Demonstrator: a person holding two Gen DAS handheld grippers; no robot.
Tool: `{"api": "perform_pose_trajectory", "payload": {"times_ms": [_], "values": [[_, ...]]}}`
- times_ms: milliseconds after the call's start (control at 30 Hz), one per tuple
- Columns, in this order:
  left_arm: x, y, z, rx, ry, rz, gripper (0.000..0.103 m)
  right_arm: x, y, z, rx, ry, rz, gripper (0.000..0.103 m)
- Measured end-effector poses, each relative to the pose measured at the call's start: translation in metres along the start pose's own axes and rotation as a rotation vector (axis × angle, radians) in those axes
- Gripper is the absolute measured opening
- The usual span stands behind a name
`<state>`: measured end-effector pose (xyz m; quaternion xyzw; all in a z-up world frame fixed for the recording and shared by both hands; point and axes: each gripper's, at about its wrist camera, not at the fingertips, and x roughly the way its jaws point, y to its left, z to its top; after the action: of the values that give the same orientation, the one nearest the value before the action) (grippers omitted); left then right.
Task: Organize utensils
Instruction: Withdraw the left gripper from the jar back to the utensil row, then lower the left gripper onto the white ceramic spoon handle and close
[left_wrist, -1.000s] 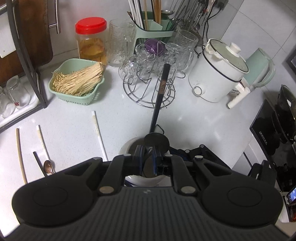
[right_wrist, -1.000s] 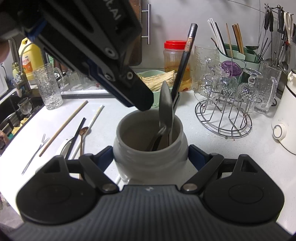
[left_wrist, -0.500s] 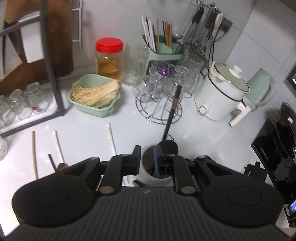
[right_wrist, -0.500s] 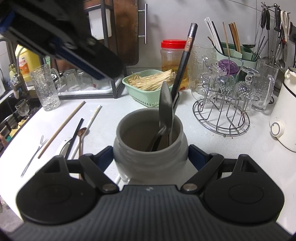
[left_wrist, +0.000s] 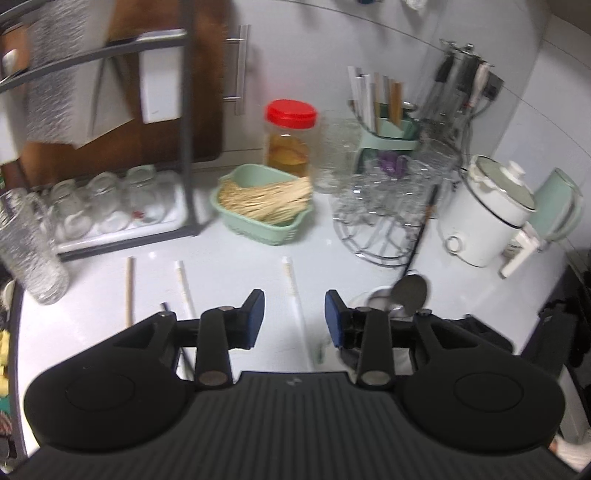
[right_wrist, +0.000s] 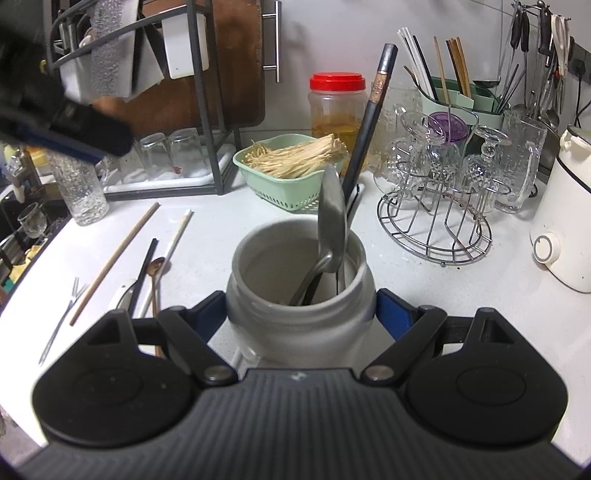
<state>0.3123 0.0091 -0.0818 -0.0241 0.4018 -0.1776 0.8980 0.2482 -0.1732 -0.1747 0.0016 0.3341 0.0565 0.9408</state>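
White counter (right_wrist: 424, 295), right gripper (right_wrist: 301, 317) clamped on grey jar (right_wrist: 295, 314), left gripper (left_wrist: 294, 317) just spreading, nothing between.

- It was a home kitchen, with a white counter (right_wrist: 229, 218) against a tiled wall.
- A dish rack (right_wrist: 207, 110) held tumblers.
- Hanging ladles (right_wrist: 517, 55) and a white electric cooker (left_wrist: 487, 221) stood near a chopstick caddy (right_wrist: 461, 99).
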Motion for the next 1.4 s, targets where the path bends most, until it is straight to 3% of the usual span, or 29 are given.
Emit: {"api": "perform_pose_trajectory", "payload": {"times_ms": [367, 733, 1033, 1400], "values": [[0.006, 0.046, -0.057, -0.134, 0.012, 0.066, 0.041, -0.002, 0.003, -0.002, 0.023, 0.004, -0.033, 0.089], [0.026, 0.081, -0.115, -0.219, 0.098, 0.12, 0.041, -0.003, 0.004, -0.001, 0.02, 0.026, -0.04, 0.089], [0.073, 0.108, -0.104, -0.251, 0.121, 0.151, 0.041, -0.004, 0.005, -0.001, 0.03, 0.036, -0.055, 0.089], [0.108, 0.105, -0.092, -0.227, 0.191, 0.173, 0.038, -0.004, 0.006, -0.002, 0.032, 0.039, -0.06, 0.089]]}}
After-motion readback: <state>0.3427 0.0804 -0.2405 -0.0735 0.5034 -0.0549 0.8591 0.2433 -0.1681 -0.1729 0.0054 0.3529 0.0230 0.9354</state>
